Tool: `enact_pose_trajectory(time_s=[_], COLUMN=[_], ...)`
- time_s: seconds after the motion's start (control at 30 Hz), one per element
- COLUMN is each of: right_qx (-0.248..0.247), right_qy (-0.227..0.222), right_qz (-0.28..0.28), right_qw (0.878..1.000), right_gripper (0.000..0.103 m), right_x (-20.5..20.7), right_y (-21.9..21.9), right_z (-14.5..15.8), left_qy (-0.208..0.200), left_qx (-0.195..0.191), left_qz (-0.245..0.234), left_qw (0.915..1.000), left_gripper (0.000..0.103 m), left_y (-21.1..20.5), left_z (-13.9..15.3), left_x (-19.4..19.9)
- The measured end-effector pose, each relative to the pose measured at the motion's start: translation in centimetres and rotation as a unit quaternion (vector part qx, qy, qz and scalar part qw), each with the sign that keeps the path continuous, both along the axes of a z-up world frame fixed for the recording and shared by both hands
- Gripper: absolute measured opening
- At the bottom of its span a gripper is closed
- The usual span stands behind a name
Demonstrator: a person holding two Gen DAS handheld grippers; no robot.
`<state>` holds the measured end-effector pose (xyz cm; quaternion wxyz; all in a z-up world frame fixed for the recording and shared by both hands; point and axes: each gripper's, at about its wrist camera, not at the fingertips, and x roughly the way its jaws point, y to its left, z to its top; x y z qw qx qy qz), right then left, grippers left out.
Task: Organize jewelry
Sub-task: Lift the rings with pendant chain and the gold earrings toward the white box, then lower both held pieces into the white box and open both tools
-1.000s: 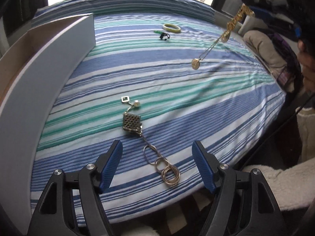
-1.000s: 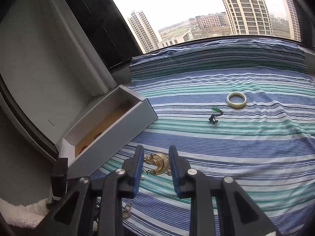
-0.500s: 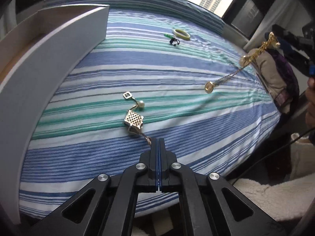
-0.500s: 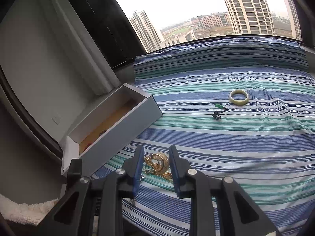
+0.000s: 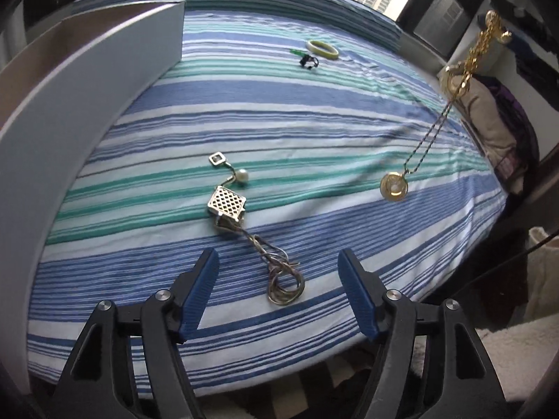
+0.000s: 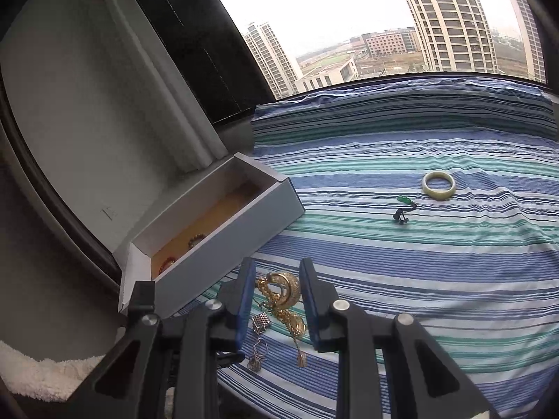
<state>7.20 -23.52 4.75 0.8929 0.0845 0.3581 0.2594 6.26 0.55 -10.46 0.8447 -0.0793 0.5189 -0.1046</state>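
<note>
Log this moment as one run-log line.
left gripper: open over silver necklace | right gripper: shut on gold necklace | box: open

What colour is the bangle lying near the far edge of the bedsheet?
Pale creamy green, jade-like. The bangle shows best in the right wrist view.

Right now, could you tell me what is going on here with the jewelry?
A person is sorting jewelry on a striped bedspread. The right gripper holds a gold chain necklace up, jaws shut on it. The left gripper hovers open over a silver lattice-cube necklace. A pale jade bangle lies loose beyond the grey open box.
</note>
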Motion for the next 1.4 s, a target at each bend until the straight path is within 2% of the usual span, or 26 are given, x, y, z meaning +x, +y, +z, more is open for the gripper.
enact_pose_trajectory(time_s=[0.03, 0.07, 0.1, 0.17, 0.23, 0.3, 0.43, 0.57, 0.8, 0.93, 1.1, 1.23, 1.4], right_qx=[0.000, 0.000, 0.000, -0.002, -0.005, -0.007, -0.010, -0.015, -0.017, -0.021, -0.019, -0.020, -0.045], right_qy=[0.001, 0.003, 0.004, 0.006, 0.005, 0.005, 0.002, -0.003, -0.033, -0.059, -0.066, -0.048, -0.031], right_qz=[-0.001, -0.002, -0.002, -0.004, -0.003, -0.004, 0.003, 0.022, 0.074, 0.107, 0.136, 0.158, 0.175], right_qw=[1.000, 1.000, 1.000, 1.000, 1.000, 1.000, 1.000, 1.000, 0.997, 0.992, 0.988, 0.986, 0.983], right_gripper=[0.026, 0.026, 0.026, 0.026, 0.026, 0.026, 0.026, 0.026, 0.026, 0.026, 0.026, 0.026, 0.026], right_x=[0.0, 0.0, 0.0, -0.1, -0.1, -0.1, 0.4, 1.6, 4.4, 6.3, 10.5, 14.6, 19.4], right_y=[0.0, 0.0, -0.1, -0.1, -0.2, -0.2, 0.6, 2.3, 7.7, 12.2, 18.3, 23.5, 29.8], right_z=[-0.1, -0.2, -0.3, -0.3, -0.3, -0.3, 0.2, 1.3, 5.1, 7.5, 8.9, 8.1, 5.5], left_qy=[0.001, 0.003, 0.013, 0.010, 0.000, -0.011, -0.052, -0.092, -0.152, -0.163, -0.159, -0.138, -0.117], left_qx=[0.012, 0.021, 0.024, 0.016, 0.008, -0.023, -0.074, -0.104, -0.113, -0.098, -0.059, -0.041, -0.029], left_qz=[0.001, -0.002, -0.007, -0.006, 0.001, 0.019, 0.053, 0.076, 0.112, 0.150, 0.201, 0.240, 0.269], left_qw=[0.9999, 0.9998, 0.9996, 0.9998, 1.0000, 0.9995, 0.9945, 0.9874, 0.9755, 0.9702, 0.9648, 0.9601, 0.9556], left_gripper=[0.067, 0.046, 0.019, 0.016, 0.015, 0.015, 0.015, 0.015, 0.015, 0.015, 0.015, 0.015, 0.015], left_y=[-0.5, -1.0, -1.3, -1.2, -0.5, 0.9, 4.1, 7.2, 13.0, 17.6, 23.2, 27.6, 32.0], left_z=[-0.7, -1.3, -1.8, -1.7, -1.2, 0.1, 4.6, 9.3, 17.7, 20.5, 20.9, 18.8, 15.6], left_x=[0.2, 0.4, 0.6, 0.7, 0.7, 0.7, 0.3, -0.2, -1.8, -1.5, 0.9, 3.9, 7.5])
